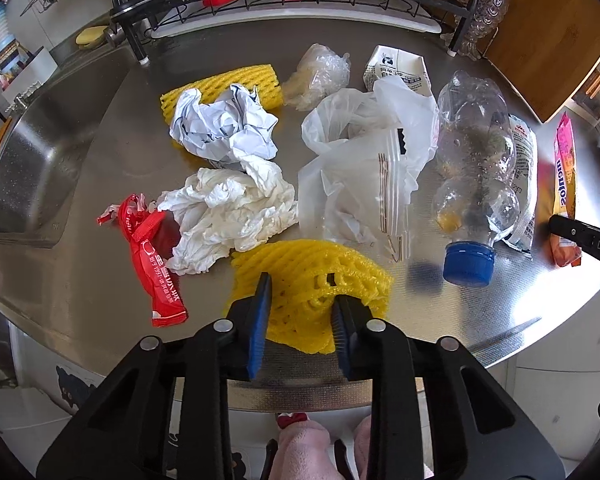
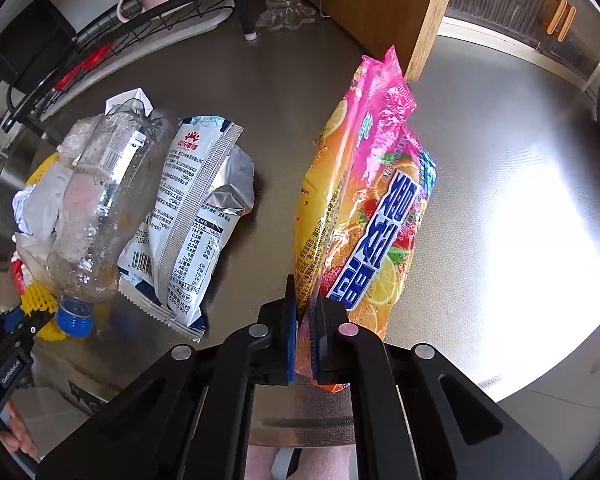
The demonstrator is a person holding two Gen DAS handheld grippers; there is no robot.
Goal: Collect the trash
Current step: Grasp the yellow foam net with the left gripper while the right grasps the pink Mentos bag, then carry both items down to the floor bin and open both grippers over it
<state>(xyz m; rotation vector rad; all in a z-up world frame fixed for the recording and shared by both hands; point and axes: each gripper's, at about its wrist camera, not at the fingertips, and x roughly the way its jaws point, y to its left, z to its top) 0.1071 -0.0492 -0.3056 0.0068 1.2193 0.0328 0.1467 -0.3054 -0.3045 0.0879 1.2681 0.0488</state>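
My left tongs (image 1: 300, 312) pinch the yellow foam net (image 1: 312, 280) just beside the blue-capped bottle (image 1: 476, 172); right tongs (image 2: 304, 336) clamp the candy wrapper (image 2: 360, 216) by, seemingly, its seam. I should lift both slowly off the worktop (image 1: 228, 64).

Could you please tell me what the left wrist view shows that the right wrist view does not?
Only the left wrist view: the red plastic wrapper, crumpled white paper and left gripper shut on yellow foam netting. Only the right: right gripper pinching the pink-orange candy bag. Both: clear blue-capped plastic bottle.
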